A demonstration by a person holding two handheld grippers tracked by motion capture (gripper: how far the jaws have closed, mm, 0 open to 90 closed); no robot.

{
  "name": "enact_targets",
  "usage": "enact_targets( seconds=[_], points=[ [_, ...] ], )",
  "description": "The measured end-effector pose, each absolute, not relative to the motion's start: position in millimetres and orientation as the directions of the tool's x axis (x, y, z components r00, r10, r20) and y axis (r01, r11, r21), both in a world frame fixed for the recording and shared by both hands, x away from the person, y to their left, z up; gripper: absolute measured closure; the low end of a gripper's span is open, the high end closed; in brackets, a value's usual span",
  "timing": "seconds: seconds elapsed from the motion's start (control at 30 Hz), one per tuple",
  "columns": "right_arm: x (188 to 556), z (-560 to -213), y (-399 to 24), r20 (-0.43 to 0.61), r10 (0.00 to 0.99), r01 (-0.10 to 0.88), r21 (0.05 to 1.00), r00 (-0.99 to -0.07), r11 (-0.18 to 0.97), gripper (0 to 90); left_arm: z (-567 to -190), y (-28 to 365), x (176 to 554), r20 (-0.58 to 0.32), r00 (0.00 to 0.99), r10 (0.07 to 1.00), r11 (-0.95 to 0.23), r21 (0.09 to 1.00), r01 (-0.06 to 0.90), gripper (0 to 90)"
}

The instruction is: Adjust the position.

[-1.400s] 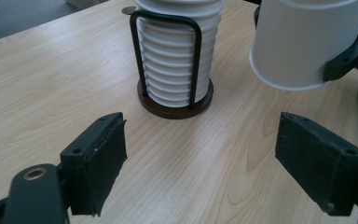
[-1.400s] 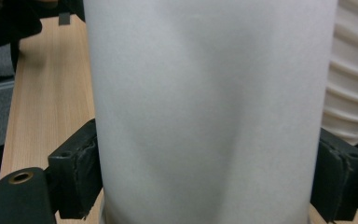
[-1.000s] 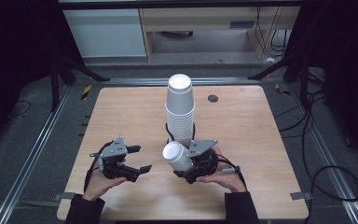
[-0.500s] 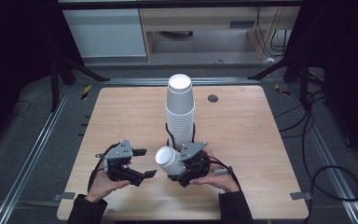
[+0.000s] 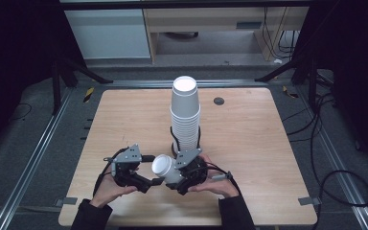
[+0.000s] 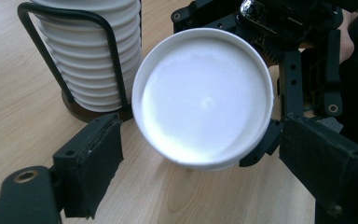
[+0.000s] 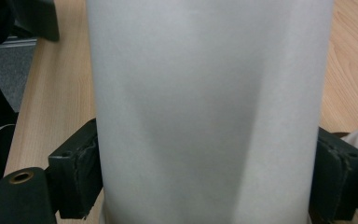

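Right tool [image 5: 175,175] pinches a white paper cup [image 5: 165,167] by its wall, cup lying sideways above the worktop [image 5: 249,143], closed bottom facing the left tool [image 5: 146,182]. Left tool spread wide, jaws either side of the cup bottom [image 6: 204,98], not touching it. Cup stack in black wire holder [image 5: 185,115] stands just behind both tools.
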State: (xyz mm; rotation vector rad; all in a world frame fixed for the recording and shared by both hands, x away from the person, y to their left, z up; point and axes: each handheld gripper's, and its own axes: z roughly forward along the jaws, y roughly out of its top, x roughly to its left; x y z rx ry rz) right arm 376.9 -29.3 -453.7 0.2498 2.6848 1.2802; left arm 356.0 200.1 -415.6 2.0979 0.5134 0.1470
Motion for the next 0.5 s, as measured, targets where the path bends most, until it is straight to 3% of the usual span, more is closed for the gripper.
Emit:
enact_targets(
  seconds=[0.5],
  points=[
    [375, -452, -9, -0.100, 0.171, 0.039, 0.752, -0.980, 0.658, 14.0, -420, 194, 358, -0.105, 0.907, 0.408, -0.508, 0.800, 0.320, 15.7]
  ],
)
